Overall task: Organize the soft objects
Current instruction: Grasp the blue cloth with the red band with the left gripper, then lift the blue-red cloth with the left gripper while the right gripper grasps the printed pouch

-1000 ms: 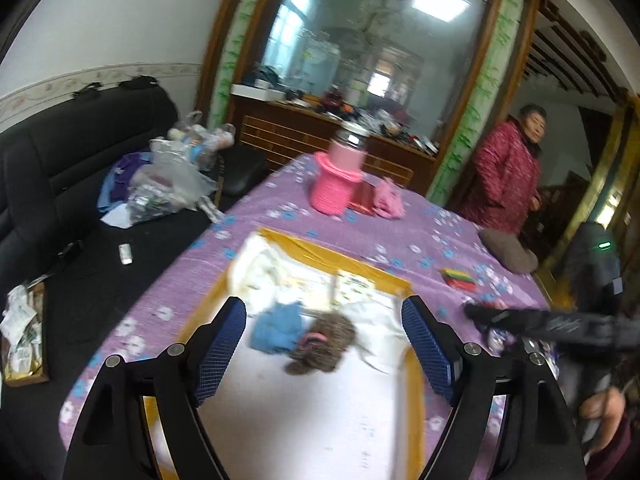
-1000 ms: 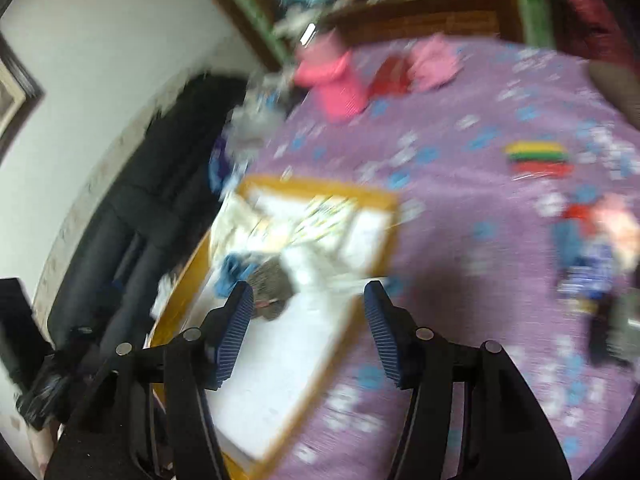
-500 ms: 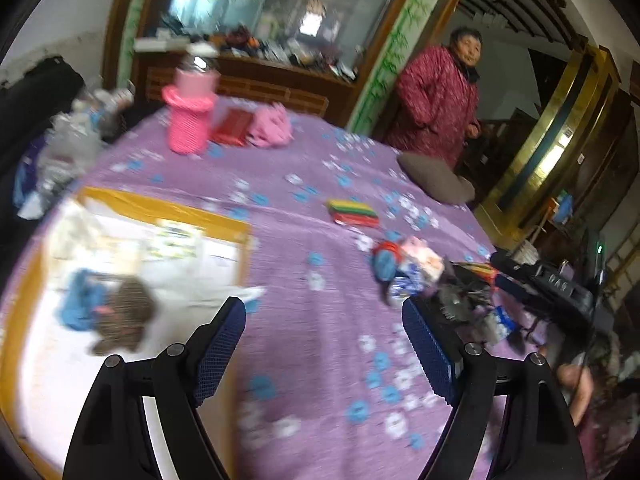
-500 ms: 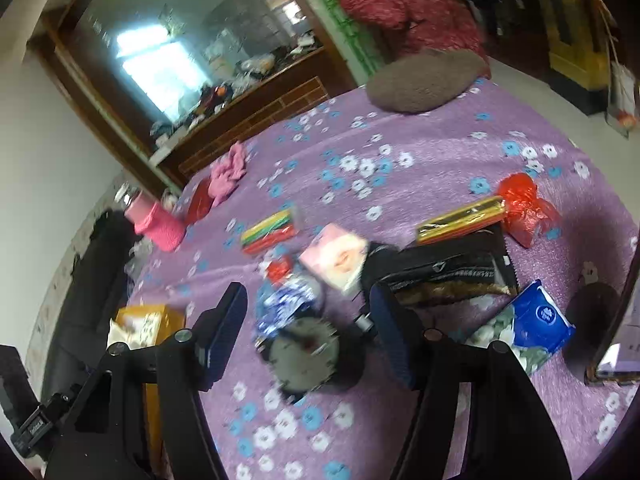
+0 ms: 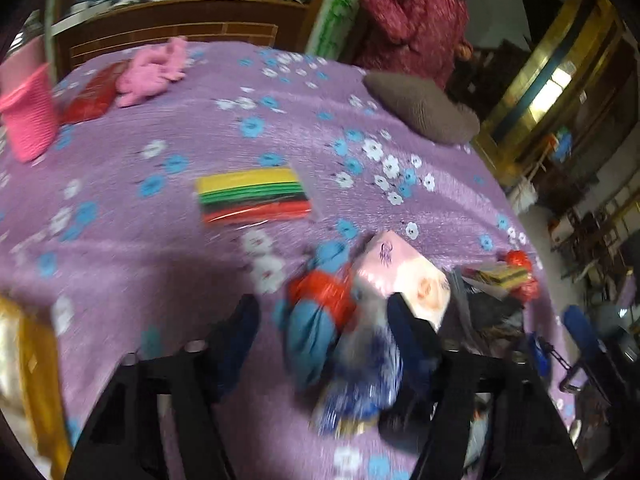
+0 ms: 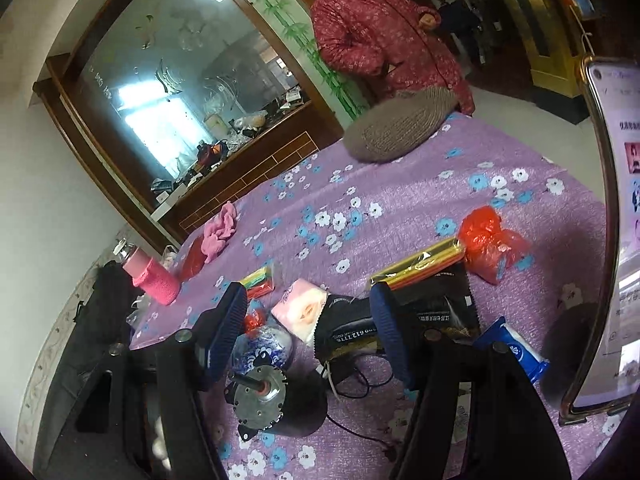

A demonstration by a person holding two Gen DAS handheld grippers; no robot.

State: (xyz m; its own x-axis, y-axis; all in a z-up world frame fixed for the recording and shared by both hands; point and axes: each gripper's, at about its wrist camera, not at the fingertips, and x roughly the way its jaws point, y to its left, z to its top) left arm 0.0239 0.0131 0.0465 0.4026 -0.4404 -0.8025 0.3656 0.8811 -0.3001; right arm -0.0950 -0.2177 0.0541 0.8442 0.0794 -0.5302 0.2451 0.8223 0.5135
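In the blurred left wrist view my left gripper hangs low over a soft bundle of blue cloth, red plastic and a blue-and-white patterned bag. Its jaws are closing with the bundle between them; the right finger is against it, the left finger still apart. A pink tissue pack lies just beyond. My right gripper stands open and holds nothing, above the same tissue pack, a black packet and the patterned bag.
On the purple flowered cloth lie a striped colour pack, a pink knitted cloth, a brown cushion, a red bag, a blue tissue pack and a motor. A yellow-rimmed box sits left. A person stands behind.
Both views swung right from the yellow-rimmed box to the pile of packs. The left gripper dropped onto the bundle and its jaws narrowed. The right gripper has slowed over the pile.
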